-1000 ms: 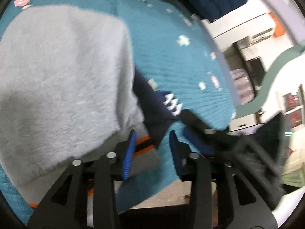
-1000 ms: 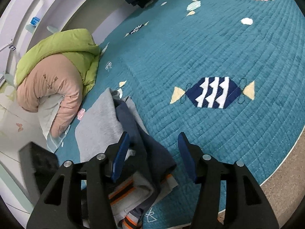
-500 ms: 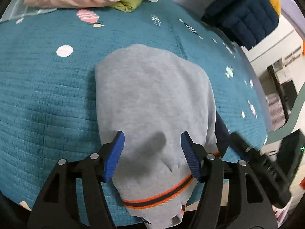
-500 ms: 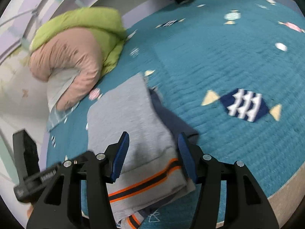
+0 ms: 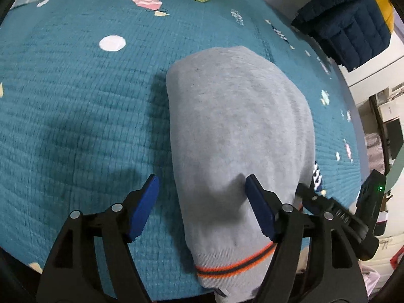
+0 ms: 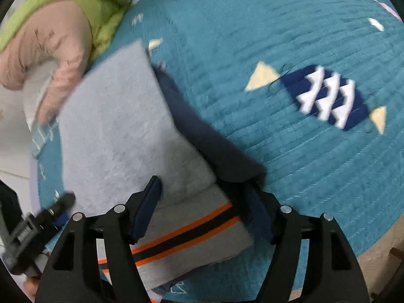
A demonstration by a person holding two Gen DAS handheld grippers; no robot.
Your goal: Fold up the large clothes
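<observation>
A grey sweatshirt with an orange and dark striped hem lies folded on the teal quilted mat. It also shows in the right wrist view, with a navy part sticking out along its right side. My left gripper is open and empty, just above the garment's near left edge. My right gripper is open and empty over the striped hem. The right gripper also shows at the lower right of the left wrist view.
A pink and green padded bundle lies at the mat's far left edge. A navy and yellow puffer jacket lies at the far right. The mat's near edge meets bare floor. Shelves and boxes stand to the right.
The left gripper opened wide and pulled back from the hem, moving left over the grey top. The right gripper moved in closer over the striped hem. The garment now lies flat and folded.
</observation>
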